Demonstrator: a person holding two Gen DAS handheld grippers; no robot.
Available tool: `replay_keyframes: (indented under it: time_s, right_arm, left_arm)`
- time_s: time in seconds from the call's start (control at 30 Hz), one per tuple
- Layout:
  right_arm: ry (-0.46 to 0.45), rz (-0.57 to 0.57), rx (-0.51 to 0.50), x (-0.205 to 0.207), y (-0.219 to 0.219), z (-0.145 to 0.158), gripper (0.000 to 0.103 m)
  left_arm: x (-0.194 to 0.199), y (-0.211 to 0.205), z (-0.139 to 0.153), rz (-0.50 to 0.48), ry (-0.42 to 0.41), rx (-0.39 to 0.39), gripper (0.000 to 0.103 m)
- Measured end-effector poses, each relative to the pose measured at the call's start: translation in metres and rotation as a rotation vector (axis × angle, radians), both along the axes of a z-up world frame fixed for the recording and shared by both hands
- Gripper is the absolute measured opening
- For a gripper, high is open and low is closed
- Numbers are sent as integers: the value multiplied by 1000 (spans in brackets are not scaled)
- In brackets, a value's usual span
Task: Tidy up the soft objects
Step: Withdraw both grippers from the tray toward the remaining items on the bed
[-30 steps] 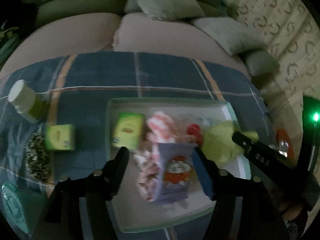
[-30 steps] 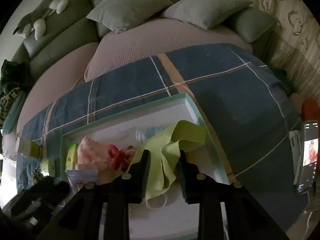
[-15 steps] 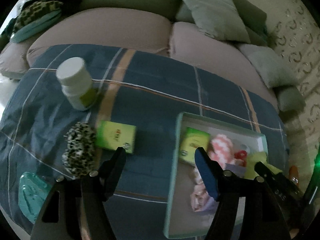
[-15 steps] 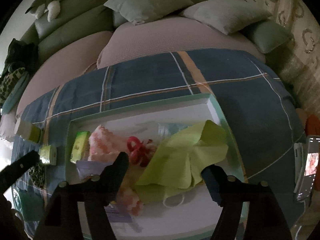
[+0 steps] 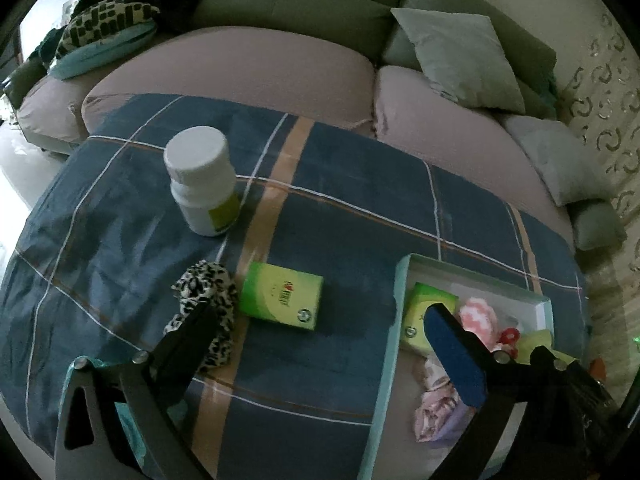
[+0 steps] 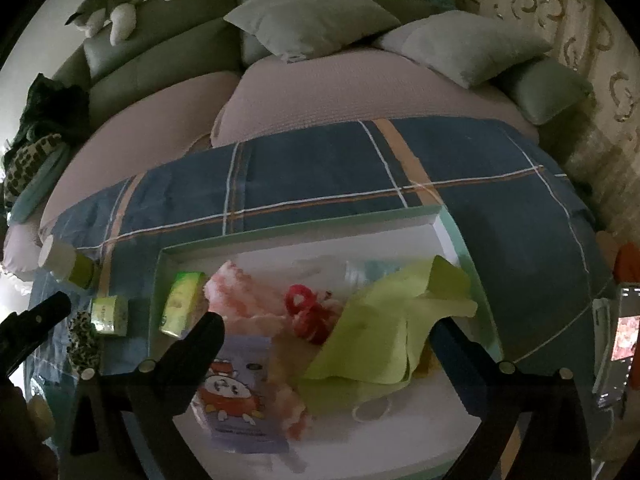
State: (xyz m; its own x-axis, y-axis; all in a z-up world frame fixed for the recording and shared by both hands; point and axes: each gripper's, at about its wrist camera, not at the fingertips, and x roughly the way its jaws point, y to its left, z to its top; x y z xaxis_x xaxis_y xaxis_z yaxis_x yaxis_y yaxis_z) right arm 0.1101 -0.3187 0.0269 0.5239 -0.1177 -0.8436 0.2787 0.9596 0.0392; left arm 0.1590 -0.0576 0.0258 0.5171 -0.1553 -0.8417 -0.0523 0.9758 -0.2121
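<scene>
A white tray with a teal rim [image 6: 304, 228] lies on the blue plaid cloth. It holds a lime green cloth [image 6: 392, 320], a pink fluffy item [image 6: 244, 292], a red hair tie [image 6: 304, 312], a purple cartoon pouch [image 6: 236, 392] and a green box [image 6: 182, 304]. My right gripper [image 6: 324, 340] is open and empty above the tray. My left gripper [image 5: 320, 328] is open and empty over the cloth left of the tray [image 5: 394, 320]. A leopard-print scrunchie [image 5: 208, 300] lies by its left finger, next to a second green box [image 5: 282, 296].
A white bottle [image 5: 200, 184] stands on the plaid cloth [image 5: 360, 220] at the back left. A teal object [image 5: 128, 420] lies at the near left edge. Sofa cushions and pillows [image 6: 316, 12] lie behind. A phone [image 6: 624, 328] stands at the right.
My right gripper opened and let go of the lime cloth, which now lies in the tray. My left gripper swung left from over the tray to over the scrunchie and green box.
</scene>
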Motion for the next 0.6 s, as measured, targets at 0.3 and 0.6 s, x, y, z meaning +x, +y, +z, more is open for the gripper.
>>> replay_keyframes:
  time_s: [0.3,0.6]
  right_arm:
    - [-15,39,6,1,14,4,103]
    - [-38,137,34,7,46,9,103]
  left_arm:
    - [-4,37,16,39,-35,9,103]
    - [-15,95,28,145,-25,17,103]
